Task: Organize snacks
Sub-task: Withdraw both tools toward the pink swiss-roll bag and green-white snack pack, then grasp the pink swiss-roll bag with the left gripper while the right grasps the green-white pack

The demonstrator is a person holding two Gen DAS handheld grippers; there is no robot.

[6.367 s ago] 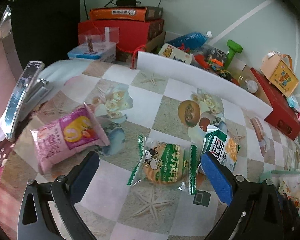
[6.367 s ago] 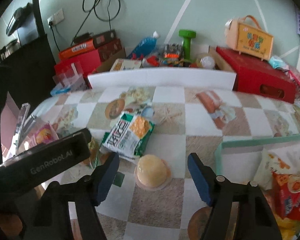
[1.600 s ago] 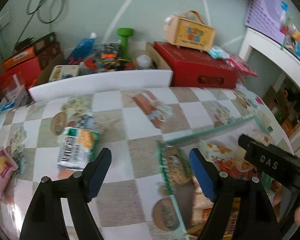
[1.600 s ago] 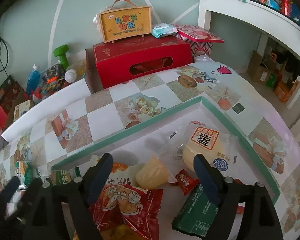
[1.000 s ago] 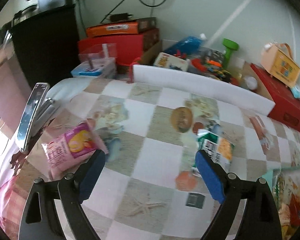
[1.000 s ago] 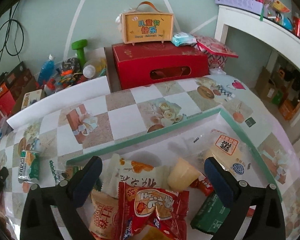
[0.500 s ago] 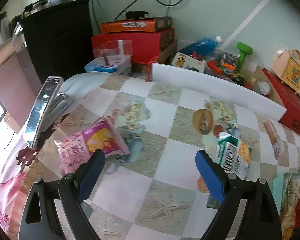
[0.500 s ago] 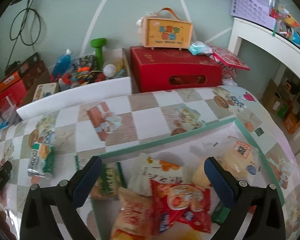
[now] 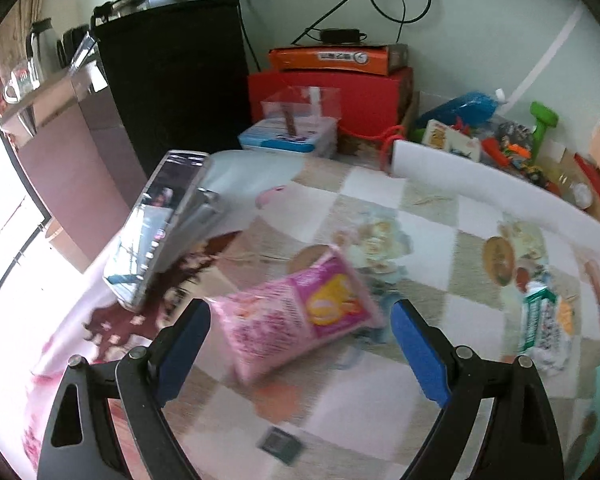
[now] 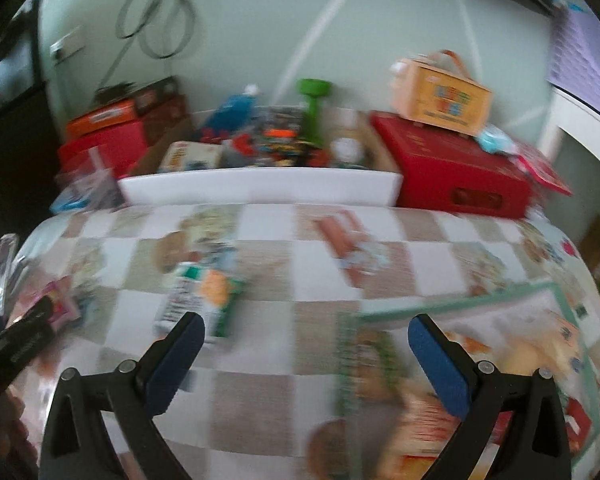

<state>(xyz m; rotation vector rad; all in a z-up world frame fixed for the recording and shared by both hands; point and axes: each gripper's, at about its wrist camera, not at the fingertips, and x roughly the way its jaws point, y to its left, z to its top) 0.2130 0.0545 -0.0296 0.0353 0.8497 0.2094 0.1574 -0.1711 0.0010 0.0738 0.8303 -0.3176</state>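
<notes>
Lying between wide-open left tool [image 9: 300, 344] pads, untouched – pink snack bag [image 9: 296, 316]; right tool [image 10: 306, 354] open, empty.

R-wrist view: tray [image 10: 452, 304] snacks blurred

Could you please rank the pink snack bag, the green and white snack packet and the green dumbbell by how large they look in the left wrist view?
1. pink snack bag, nearest the camera
2. green and white snack packet
3. green dumbbell, farthest away

Daylight floods in from the left, glaring white there. Fisheye bends the edges; the right wrist view is motion-blurred throughout.
</notes>
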